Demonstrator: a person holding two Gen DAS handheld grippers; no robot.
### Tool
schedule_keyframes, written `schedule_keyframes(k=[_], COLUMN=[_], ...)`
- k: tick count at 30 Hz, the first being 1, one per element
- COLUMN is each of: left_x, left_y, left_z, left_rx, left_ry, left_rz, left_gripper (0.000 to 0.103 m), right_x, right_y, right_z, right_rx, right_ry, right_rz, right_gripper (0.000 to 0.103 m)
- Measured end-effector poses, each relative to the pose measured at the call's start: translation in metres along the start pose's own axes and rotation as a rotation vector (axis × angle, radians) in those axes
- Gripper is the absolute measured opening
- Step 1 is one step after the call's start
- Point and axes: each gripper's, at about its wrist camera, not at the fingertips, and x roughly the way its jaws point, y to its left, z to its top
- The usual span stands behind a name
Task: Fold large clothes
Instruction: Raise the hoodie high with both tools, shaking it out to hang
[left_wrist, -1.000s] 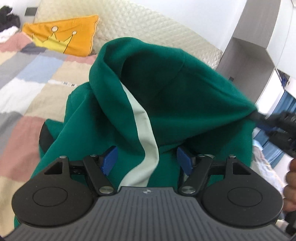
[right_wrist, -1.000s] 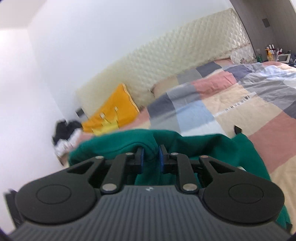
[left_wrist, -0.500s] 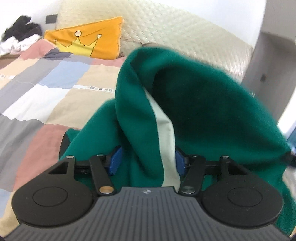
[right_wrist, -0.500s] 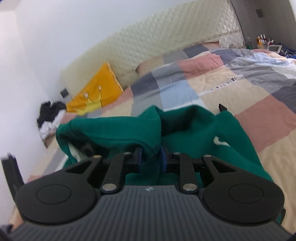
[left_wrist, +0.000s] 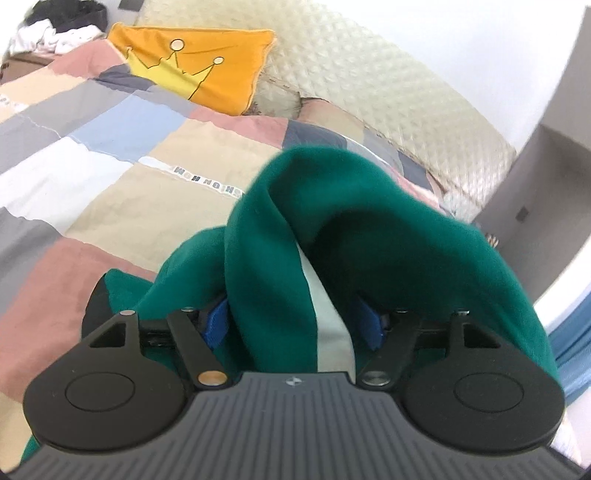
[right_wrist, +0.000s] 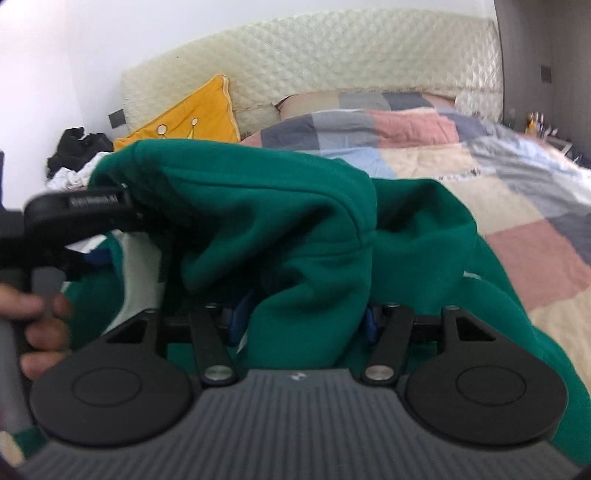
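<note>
A big green sweatshirt is lying in a soft heap on the bed, near the foot end. It has a pale stripe running down one side. It is not flat and it is not folded neatly yet.

The left gripper is pointing at the bunched cloth. Its jaws are opening, and a thick roll of green cloth with the stripe is sitting between them. The blue pads are right beside the cloth, but the cloth hides the spot where they meet, so it is hard to say if they are pressing on it or just letting go.

The right gripper is doing the same thing at the other side of the heap. Its jaws are opening too, with a fat fold of green cloth between them. The cloth is drooping loose there, so it looks let go. In the right view, a hand is holding the left gripper at about 9 o'clock.

A yellow pillow with a crown on it is lying at about 11 o'clock in the left view, up by the padded headboard. A small pile of dark and white clothes is sitting past the bed at 10 o'clock in the right view.

The job looks only part done. The sweatshirt has been brought over onto itself, but it is lumpy. It probably needs smoothing flat, and then more folds to make it small and tidy.
</note>
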Motion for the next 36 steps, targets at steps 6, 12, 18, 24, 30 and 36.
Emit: schedule_keyframes(k=[6, 12, 18, 24, 30, 36], left_x=[0.022, -0.001, -0.074, -0.159, -0.25, -0.341], left_y=[0.03, 0.062, 0.074, 0.056, 0.024, -0.015], left_z=[0.013, 0.024, 0.045, 0.063, 0.11, 0.163], left_rx=[-0.08, -0.168, -0.222, -0.126, -0.086, -0.05], left_ry=[0.036, -0.051, -0.204, -0.319, -0.439, -0.545], left_rz=[0.03, 0.048, 0.022, -0.009, -0.051, -0.106], left_gripper=[0.021, 0.006, 0.005, 0.005, 0.004, 0.004], right_x=[0.005, -0.005, -0.047, -0.096, -0.147, -0.213], right_y=[-0.014, -0.016, -0.028, -0.035, -0.026, -0.009], right_z=[0.001, 0.004, 0.019, 0.043, 0.085, 0.149], right_rx=[0.049, 0.057, 0.127, 0.136, 0.109, 0.044], right_ry=[0.003, -0.041, -0.175, -0.266, -0.344, -0.45], right_rz=[-0.021, -0.05, -0.069, -0.037, 0.024, 0.079], right_gripper=[0.022, 0.016, 0.014, 0.013, 0.013, 0.012])
